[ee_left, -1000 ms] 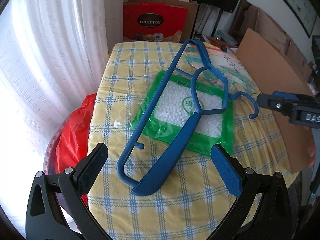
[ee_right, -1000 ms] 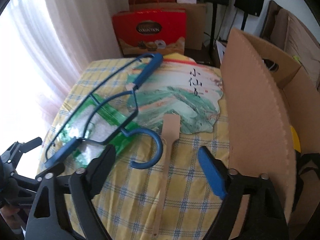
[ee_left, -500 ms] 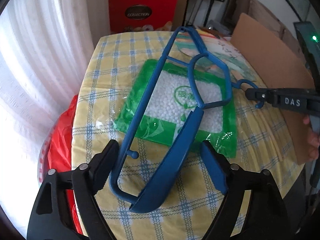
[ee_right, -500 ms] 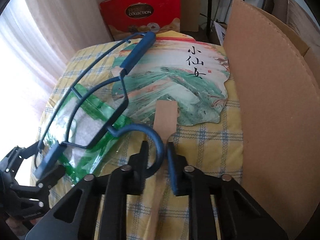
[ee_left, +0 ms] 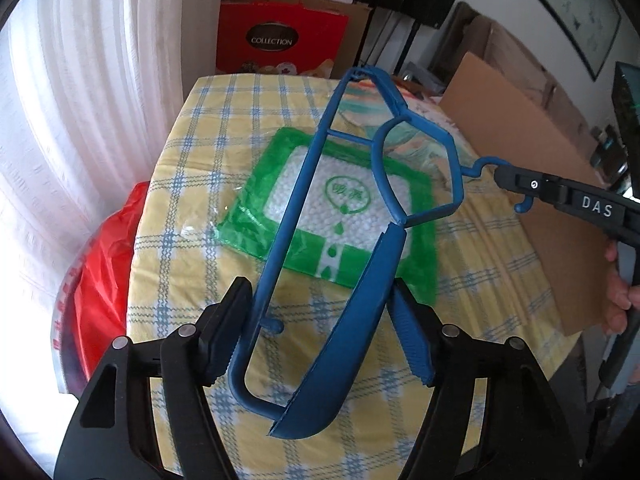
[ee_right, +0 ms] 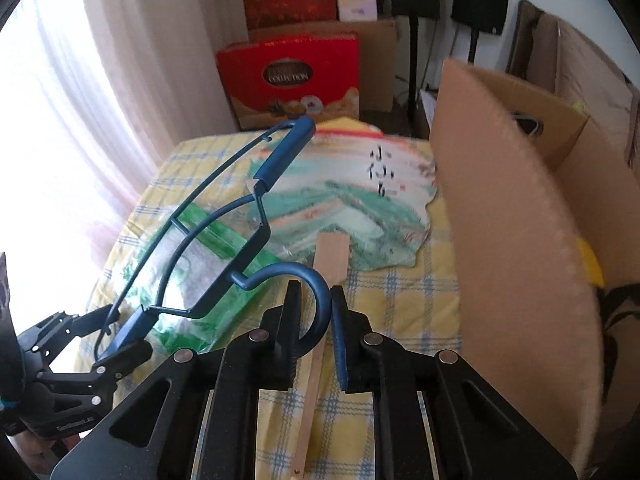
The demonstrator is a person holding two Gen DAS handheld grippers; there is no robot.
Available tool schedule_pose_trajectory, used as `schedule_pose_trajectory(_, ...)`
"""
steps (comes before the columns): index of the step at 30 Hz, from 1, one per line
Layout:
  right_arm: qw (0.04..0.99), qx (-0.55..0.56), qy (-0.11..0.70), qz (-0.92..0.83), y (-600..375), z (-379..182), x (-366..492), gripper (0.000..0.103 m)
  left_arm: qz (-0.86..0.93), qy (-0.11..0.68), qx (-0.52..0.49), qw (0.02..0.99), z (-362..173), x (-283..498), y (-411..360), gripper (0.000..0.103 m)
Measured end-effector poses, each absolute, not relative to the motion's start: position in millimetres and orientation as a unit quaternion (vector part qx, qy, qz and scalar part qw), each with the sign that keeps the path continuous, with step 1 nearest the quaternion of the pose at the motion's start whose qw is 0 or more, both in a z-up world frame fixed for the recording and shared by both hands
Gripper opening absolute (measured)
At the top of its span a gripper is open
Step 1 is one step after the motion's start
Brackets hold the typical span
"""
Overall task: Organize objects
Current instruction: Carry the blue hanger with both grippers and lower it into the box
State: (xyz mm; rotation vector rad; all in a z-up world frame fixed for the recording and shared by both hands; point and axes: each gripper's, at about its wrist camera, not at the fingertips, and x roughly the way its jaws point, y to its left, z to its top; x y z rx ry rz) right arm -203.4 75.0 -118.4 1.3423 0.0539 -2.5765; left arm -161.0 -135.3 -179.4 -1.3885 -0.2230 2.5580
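A blue plastic hanger [ee_left: 304,184] is held tilted above the yellow checked table [ee_left: 224,120]. Its broad shoulder end sits between the jaws of my left gripper [ee_left: 318,286], which are closing, and both pads touch it. My right gripper [ee_right: 314,308] is shut on the hanger's hook [ee_right: 320,292]; the left wrist view shows it at the right [ee_left: 560,196]. Under the hanger lie a green bag of white beads [ee_left: 344,200] and a painted paper fan [ee_right: 352,200] with a wooden handle [ee_right: 328,256].
An open cardboard box [ee_right: 512,220] stands along the table's right side. A red plastic bag [ee_left: 104,264] sits below the table's left edge by the white curtain. A red gift box [ee_right: 288,76] stands behind the table.
My right gripper moved onto the hook, shut on it, and raised that end. My left jaws narrowed from wide open onto the hanger's shoulder end.
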Motion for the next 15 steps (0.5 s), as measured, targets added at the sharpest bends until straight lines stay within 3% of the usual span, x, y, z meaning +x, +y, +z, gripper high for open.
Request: schedule_pose_trajectory(15, 0.135, 0.403, -0.012, -0.905, 130, -29, -176, 0.013, 0.896, -0.061, -0.412, 0.152, -104, -153, -92, 0.064)
